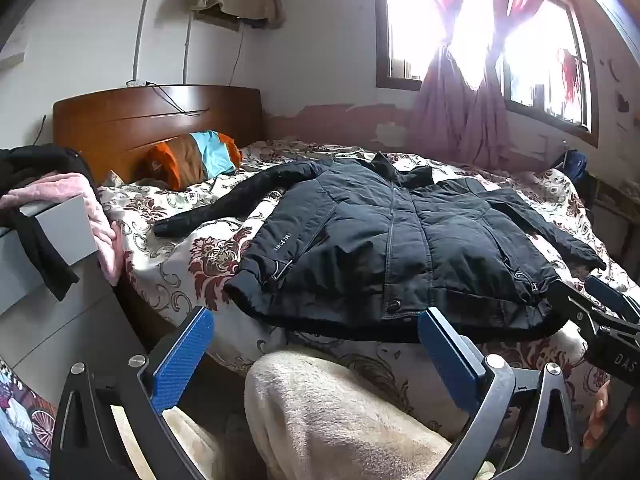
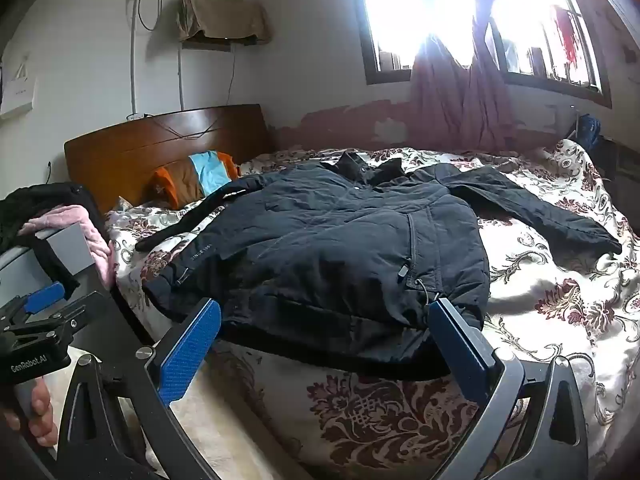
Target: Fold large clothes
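A large black padded jacket (image 1: 384,240) lies flat, front up and zipped, on the floral bedspread (image 1: 192,264), with both sleeves spread out to the sides. It also shows in the right wrist view (image 2: 320,248). My left gripper (image 1: 316,320) is open and empty, just short of the jacket's hem near the bed's front edge. My right gripper (image 2: 324,316) is open and empty at the hem's right part. Each gripper shows in the other's view: the right one (image 1: 592,300) at the right edge, the left one (image 2: 36,304) at the left edge.
A wooden headboard (image 1: 160,120) and an orange, brown and blue pillow (image 1: 192,156) are at the far left. A grey cabinet (image 1: 60,232) with pink and black clothes stands left of the bed. A cream fleece leg (image 1: 340,412) is below. A curtained window (image 1: 480,40) is behind.
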Motion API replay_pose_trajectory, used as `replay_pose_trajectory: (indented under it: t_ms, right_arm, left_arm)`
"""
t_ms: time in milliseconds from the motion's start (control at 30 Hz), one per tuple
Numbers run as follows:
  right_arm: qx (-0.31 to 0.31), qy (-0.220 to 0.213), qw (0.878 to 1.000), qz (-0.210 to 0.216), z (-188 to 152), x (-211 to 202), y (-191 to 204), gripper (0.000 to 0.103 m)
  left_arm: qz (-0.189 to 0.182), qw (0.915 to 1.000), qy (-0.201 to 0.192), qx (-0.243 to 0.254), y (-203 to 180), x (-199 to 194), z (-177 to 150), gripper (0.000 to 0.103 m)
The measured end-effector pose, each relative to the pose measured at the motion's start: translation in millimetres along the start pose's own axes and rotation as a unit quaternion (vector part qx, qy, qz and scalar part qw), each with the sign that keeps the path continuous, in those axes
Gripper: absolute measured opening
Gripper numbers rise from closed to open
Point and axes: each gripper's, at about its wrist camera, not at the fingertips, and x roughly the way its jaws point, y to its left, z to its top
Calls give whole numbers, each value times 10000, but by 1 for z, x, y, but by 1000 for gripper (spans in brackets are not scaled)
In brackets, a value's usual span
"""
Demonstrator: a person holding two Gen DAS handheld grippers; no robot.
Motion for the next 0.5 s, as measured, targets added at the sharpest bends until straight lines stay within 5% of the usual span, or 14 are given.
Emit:
replay_pose_trajectory:
  t_ms: [500]
  right_arm:
    - [5, 3, 10000, 0, -1, 1, -1, 102]
  left_arm:
    - [-52, 10000, -13, -50, 3, -1, 4, 103]
